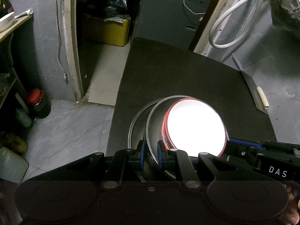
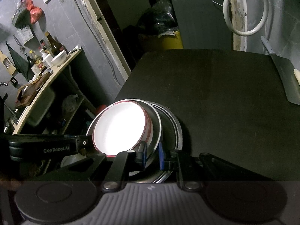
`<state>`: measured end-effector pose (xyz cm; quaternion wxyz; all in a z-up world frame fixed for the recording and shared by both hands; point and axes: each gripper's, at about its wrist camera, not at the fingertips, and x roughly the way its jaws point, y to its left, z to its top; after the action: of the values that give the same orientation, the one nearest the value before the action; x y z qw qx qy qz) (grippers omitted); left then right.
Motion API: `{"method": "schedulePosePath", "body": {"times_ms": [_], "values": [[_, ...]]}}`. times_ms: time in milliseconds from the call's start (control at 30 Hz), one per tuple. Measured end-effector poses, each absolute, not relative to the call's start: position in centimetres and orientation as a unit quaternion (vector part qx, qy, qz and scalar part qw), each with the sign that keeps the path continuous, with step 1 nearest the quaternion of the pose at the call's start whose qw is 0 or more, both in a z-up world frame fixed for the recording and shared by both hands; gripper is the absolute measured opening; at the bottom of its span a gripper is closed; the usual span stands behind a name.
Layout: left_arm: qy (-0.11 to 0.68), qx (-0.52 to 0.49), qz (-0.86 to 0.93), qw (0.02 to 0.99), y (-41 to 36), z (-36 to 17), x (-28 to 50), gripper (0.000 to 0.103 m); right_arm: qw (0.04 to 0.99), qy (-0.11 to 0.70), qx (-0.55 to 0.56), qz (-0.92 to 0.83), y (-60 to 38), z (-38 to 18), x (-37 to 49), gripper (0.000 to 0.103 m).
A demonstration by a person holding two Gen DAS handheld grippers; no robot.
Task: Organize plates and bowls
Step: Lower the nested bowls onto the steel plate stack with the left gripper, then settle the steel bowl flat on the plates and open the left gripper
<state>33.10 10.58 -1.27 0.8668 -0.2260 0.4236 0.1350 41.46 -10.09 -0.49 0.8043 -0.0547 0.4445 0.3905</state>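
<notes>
You see a yellow bin through the doorway, and a white hose looping down the grey wall. A red-capped dark jar stands on the floor. On the wooden shelf you see bottles beside a white bowl.

There are two grippers, the left gripper and the right gripper. There is one white bowl, two metal dishes and one black table.
</notes>
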Motion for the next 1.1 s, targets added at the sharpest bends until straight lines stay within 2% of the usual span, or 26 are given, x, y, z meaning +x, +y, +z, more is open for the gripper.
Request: {"method": "schedulePosePath", "body": {"times_ms": [1100], "values": [[0.42,-0.224,0.137,0.869,10.31,-1.33,32.87,0.014,0.811,0.444,-0.038,0.38,-10.62,-0.47,41.25,0.017]]}}
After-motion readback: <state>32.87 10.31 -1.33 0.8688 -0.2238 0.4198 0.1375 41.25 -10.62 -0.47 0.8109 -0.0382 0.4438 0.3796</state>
